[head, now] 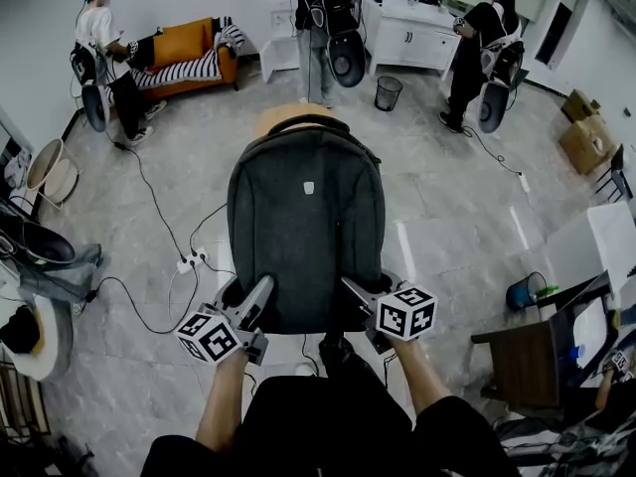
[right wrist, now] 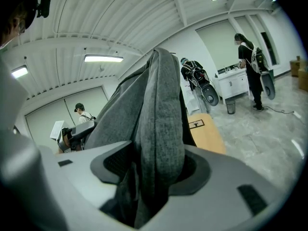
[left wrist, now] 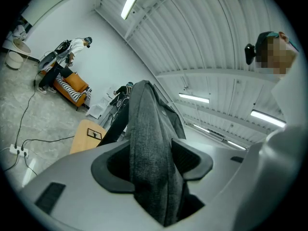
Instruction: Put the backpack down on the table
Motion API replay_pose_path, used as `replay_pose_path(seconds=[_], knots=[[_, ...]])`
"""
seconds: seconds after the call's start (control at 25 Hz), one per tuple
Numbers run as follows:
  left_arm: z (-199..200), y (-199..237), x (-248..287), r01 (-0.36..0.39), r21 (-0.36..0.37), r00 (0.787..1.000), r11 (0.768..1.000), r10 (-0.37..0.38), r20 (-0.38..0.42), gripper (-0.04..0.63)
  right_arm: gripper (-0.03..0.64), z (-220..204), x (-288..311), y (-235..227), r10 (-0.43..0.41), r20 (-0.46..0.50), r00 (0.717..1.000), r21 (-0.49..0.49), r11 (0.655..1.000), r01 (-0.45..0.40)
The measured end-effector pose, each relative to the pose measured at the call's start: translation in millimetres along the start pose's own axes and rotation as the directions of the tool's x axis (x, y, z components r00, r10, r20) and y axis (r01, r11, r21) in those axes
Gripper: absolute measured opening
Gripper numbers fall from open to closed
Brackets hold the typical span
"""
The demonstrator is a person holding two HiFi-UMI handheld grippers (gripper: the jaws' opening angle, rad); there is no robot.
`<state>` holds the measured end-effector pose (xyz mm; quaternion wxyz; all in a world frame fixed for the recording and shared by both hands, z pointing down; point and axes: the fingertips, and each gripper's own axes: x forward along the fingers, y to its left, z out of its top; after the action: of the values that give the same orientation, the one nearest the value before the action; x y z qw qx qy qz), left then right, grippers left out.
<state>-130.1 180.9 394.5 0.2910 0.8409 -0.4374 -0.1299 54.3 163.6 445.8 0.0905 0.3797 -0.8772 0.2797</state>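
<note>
A dark grey backpack [head: 305,227] hangs in the air in front of me, its top handle pointing away. My left gripper [head: 260,298] is shut on the fabric at its near left corner, and my right gripper [head: 354,292] is shut on the near right corner. A light wooden table [head: 270,118] peeks out beyond the pack's top. In the left gripper view, grey backpack fabric [left wrist: 150,138] fills the left gripper [left wrist: 153,165], with the table [left wrist: 85,134] below and beyond. The right gripper view shows backpack fabric [right wrist: 158,124] pinched in the right gripper [right wrist: 154,170], with the table [right wrist: 206,131] behind.
A power strip [head: 191,261] with cables lies on the floor to the left. Farther off stand an orange sofa [head: 185,52], a waste bin [head: 388,92] and a white cabinet [head: 413,38]. A dark desk [head: 537,351] is at right. Three people stand at the back.
</note>
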Motion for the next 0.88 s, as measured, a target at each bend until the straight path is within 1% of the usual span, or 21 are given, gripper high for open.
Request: replay_pose_path(seconds=[0.2, 0.44, 0.64, 0.88], knots=[[4, 13, 37, -0.019, -0.002, 1.000, 1.000, 0.019, -0.005, 0.250, 0.224, 16, 19, -32, 0.016, -0.012, 1.000, 0.011, 1.000, -0.016], [22, 23, 82, -0.055, 0.010, 0.999, 0.998, 0.054, 0.004, 0.249, 0.224, 48, 45, -68, 0.054, -0.018, 0.998, 0.016, 0.998, -0.053], [34, 31, 107, -0.096, 0.011, 0.995, 0.995, 0.096, 0.015, 0.249, 0.224, 70, 65, -89, 0.097, -0.034, 0.995, 0.015, 0.995, -0.097], [40, 37, 128, -0.146, 0.014, 0.989, 0.989, 0.145, 0.036, 0.249, 0.224, 86, 82, -109, 0.146, -0.057, 0.988, 0.014, 0.989, -0.145]])
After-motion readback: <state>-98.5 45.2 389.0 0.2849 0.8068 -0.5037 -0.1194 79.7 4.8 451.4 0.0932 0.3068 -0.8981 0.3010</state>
